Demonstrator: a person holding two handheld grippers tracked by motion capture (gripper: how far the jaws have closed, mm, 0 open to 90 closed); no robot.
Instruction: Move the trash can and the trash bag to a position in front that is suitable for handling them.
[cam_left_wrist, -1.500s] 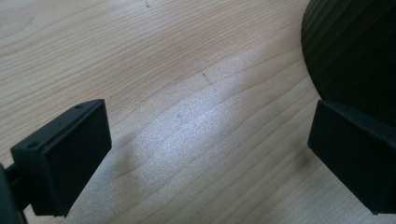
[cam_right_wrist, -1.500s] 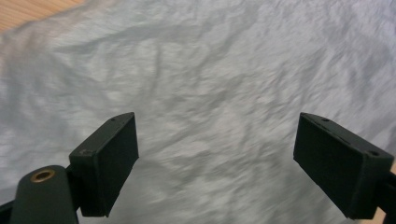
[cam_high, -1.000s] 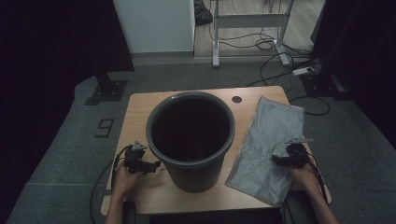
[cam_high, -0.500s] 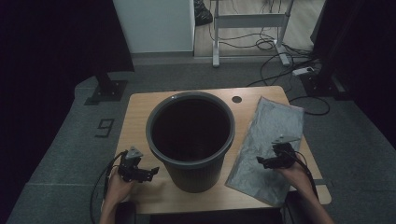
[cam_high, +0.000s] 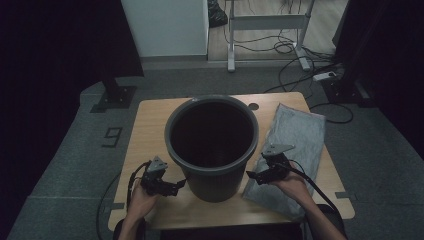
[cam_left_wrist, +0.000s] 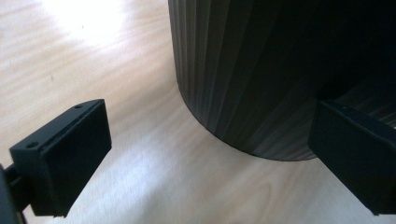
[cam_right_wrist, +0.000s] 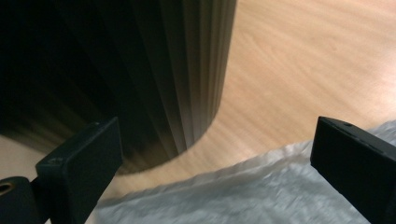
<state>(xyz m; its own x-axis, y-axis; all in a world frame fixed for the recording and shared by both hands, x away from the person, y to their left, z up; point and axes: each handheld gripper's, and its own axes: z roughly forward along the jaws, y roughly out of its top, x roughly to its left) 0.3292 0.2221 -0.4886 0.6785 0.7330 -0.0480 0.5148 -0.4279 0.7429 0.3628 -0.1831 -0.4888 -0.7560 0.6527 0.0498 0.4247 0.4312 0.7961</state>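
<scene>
A dark grey ribbed bucket (cam_high: 215, 182) stands upright in the middle of the wooden table (cam_high: 150, 130). A crumpled grey plastic bag (cam_high: 295, 135) lies flat to its right. My left gripper (cam_high: 180, 186) is low at the bucket's front left, open, aimed at the wall near the base (cam_left_wrist: 261, 70). The left gripper (cam_left_wrist: 210, 149) has only tabletop between its jaws. My right gripper (cam_high: 251, 176) hovers over the bag's near left edge, right beside the bucket. The right gripper (cam_right_wrist: 219, 163) is open; its jaws have just been opening, with nothing held, above bag (cam_right_wrist: 261, 191) and bucket wall (cam_right_wrist: 140, 70).
A cable hole (cam_high: 253, 106) sits in the table behind the bucket. Cables and a power strip (cam_high: 325, 76) lie on the floor beyond, by a white desk frame (cam_high: 265, 22). A black stand (cam_high: 117, 95) is at the table's far left.
The right gripper has moved left across the bag toward the bucket. The left gripper has shifted toward the front of the table, close to the bucket's base. Bucket and bag have stayed put.
</scene>
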